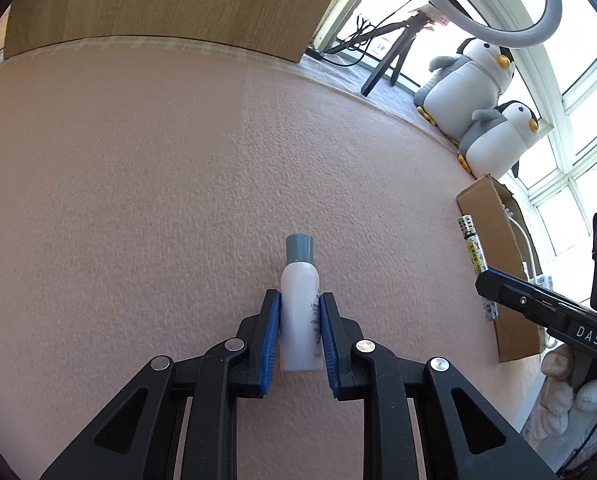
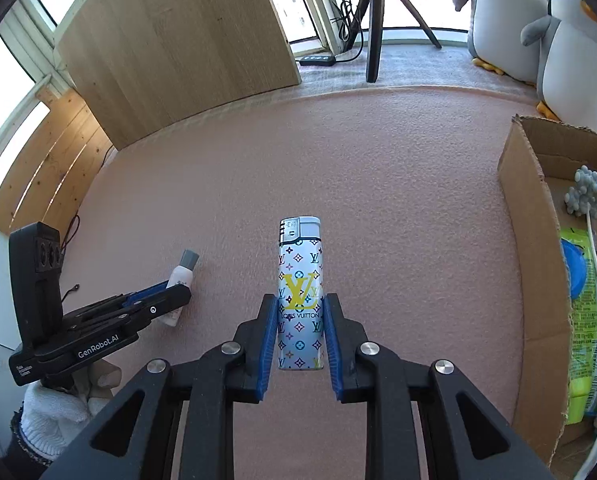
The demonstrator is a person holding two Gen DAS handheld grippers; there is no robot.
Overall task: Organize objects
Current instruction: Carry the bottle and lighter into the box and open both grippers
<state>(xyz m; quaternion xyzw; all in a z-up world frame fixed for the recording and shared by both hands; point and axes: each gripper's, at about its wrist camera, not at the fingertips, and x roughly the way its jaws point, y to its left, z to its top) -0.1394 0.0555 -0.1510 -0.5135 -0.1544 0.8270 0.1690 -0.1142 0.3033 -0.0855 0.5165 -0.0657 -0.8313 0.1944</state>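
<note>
My left gripper (image 1: 299, 294) is shut on a white bottle with a grey cap (image 1: 298, 312), its blue pads pressing both sides of the bottle low over the pink mat (image 1: 138, 200). From the right wrist view the same bottle (image 2: 183, 276) pokes out of the left gripper (image 2: 176, 290) at the lower left. My right gripper (image 2: 301, 297) is shut on a silver lighter with a coloured monogram print (image 2: 300, 296), held above the mat. The lighter (image 1: 473, 246) also shows at the right of the left wrist view, beside an open cardboard box (image 1: 494, 220).
The cardboard box (image 2: 526, 240) at the right holds a green packet (image 2: 582, 320), a white cable and other items. Two penguin plush toys (image 2: 538, 20), a black tripod (image 2: 376, 20) and a wooden board (image 2: 178, 40) stand behind the mat. White-gloved hands hold both grippers.
</note>
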